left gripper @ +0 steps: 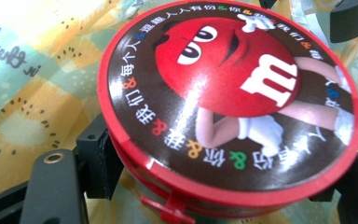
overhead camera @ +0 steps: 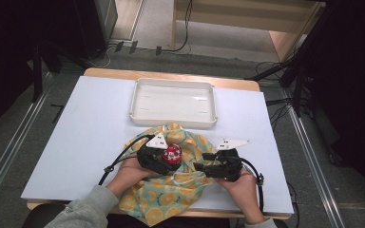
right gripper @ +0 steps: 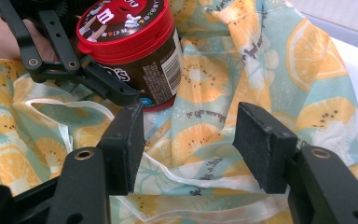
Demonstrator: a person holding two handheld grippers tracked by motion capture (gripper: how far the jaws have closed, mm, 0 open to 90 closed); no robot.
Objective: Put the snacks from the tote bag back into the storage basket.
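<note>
Nearest you, your right gripper [right gripper: 189,144] hangs with its jaws apart over the rim of the fruit-print bag [right gripper: 223,79], and nothing sits between the pads; the white drawstring [right gripper: 177,175] lies loose just under them. If you close now without dropping lower, you'll likely pinch only the cord or a single layer of cloth, and the mouth of the bag will slide instead of opening.

A little farther, your left gripper [overhead camera: 158,159] is clamped on the candy jar [right gripper: 130,51], one pad to each side just under the red lid [left gripper: 228,98]. The jar stands over the bag, near its middle, and looks tilted in the right gripper view. The pads bite close to the lid seam on a smooth round wall, so a twist or a quick lift could let the jar roll out of the grip, or press the lid tab [left gripper: 168,207] and pop it.

Beyond the bag, the white tray [overhead camera: 173,102] sits touching the cloth; drag the fabric and you may nudge it
</note>
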